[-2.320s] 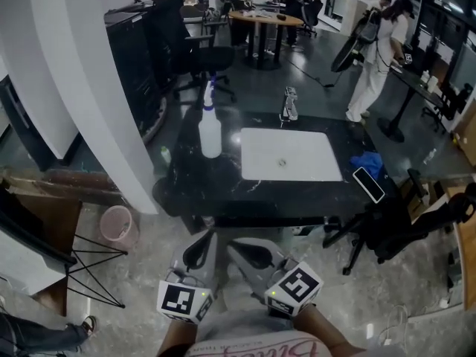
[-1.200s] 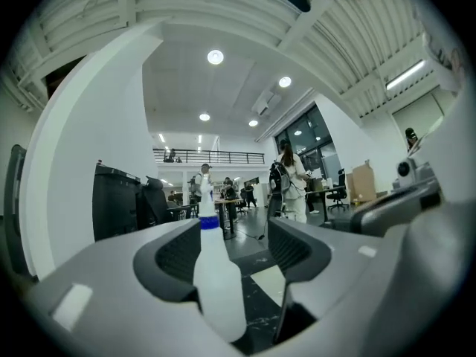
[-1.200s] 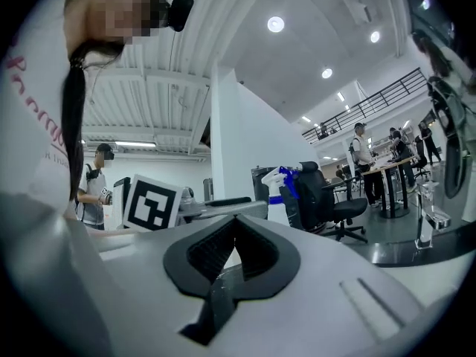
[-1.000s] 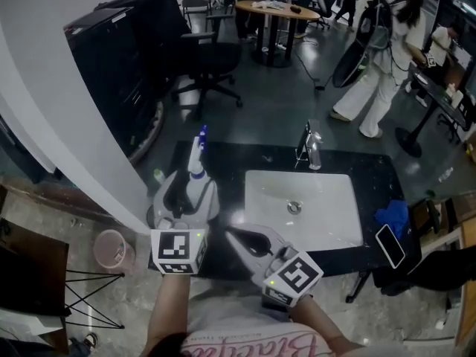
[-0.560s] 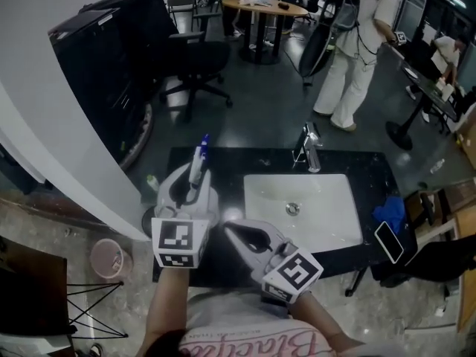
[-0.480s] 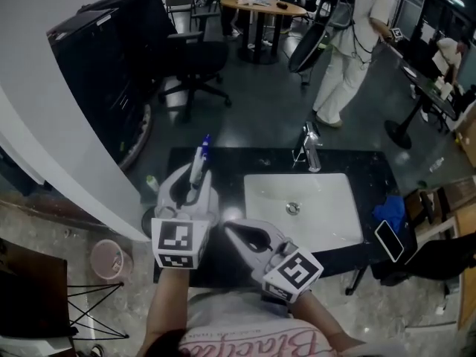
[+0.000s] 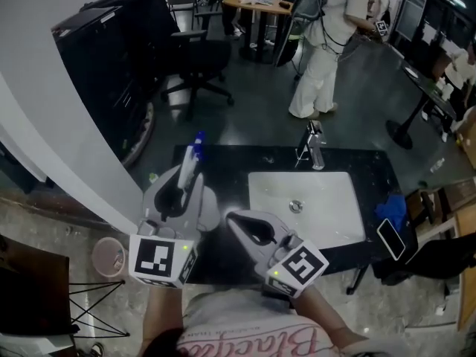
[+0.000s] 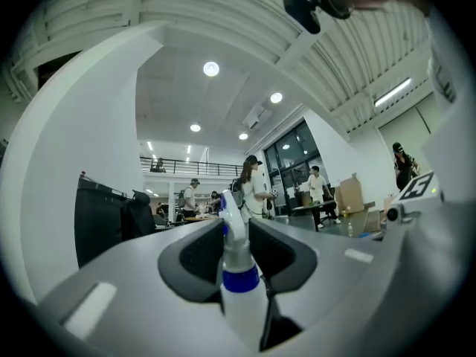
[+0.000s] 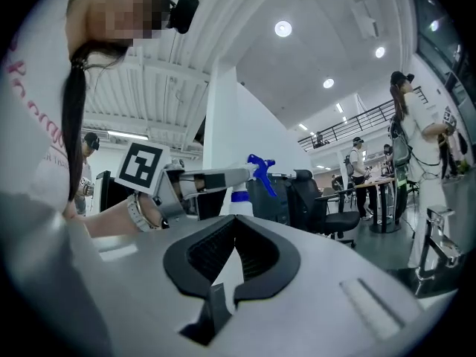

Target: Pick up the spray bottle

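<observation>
The spray bottle (image 7: 189, 163) is white with a blue collar and trigger head. My left gripper (image 7: 186, 181) is shut on it above the left end of the black counter (image 7: 253, 159); only the neck and head show over the jaws. In the left gripper view the bottle (image 8: 239, 292) stands upright between the pads of that gripper (image 8: 236, 233), which press on its shoulder. The right gripper view shows the bottle (image 9: 257, 168) held up by the left gripper (image 9: 222, 178). My right gripper (image 7: 231, 219) hovers beside it, near the counter's front edge. Its jaws (image 9: 236, 222) are shut and empty.
A white sink (image 7: 260, 199) with a chrome faucet (image 7: 314, 146) is set in the counter. A blue cloth (image 7: 392, 210) and a phone (image 7: 392, 238) lie at its right end. A white pillar (image 7: 52, 147) rises at the left, with a pink bin (image 7: 110, 253) below. Behind stand an office chair (image 7: 197, 58) and a person (image 7: 320, 58).
My left gripper's jaws closed on the bottle and it rose off the counter with it. The right gripper shifted slightly. The person in white walked left across the background.
</observation>
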Action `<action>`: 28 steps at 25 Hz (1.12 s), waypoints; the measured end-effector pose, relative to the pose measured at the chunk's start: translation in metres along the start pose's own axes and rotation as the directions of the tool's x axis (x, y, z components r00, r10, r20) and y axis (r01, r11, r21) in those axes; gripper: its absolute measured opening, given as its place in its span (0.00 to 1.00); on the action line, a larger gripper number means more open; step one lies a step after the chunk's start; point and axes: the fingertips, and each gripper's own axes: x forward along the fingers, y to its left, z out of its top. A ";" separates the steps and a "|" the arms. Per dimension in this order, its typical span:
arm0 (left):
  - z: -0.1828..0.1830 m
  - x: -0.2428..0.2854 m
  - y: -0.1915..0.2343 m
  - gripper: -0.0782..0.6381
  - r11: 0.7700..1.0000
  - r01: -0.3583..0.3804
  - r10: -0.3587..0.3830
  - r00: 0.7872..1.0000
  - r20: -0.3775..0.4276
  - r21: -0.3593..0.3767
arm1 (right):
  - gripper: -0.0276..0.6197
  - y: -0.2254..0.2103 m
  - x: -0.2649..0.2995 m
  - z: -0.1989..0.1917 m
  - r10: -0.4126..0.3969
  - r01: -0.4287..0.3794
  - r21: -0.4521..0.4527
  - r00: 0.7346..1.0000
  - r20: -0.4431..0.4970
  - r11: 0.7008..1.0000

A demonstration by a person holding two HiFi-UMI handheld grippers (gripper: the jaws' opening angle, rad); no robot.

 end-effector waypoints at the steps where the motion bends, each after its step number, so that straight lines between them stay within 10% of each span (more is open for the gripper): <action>1: 0.008 -0.006 0.000 0.26 1.000 0.002 -0.002 1.000 0.017 -0.008 | 0.05 0.000 -0.001 0.003 -0.005 0.005 -0.005 1.000 0.009 1.000; 28: 0.067 -0.082 -0.016 0.25 0.999 0.011 -0.003 0.986 0.165 -0.050 | 0.04 0.038 -0.023 0.037 -0.011 0.020 -0.082 0.994 0.108 0.996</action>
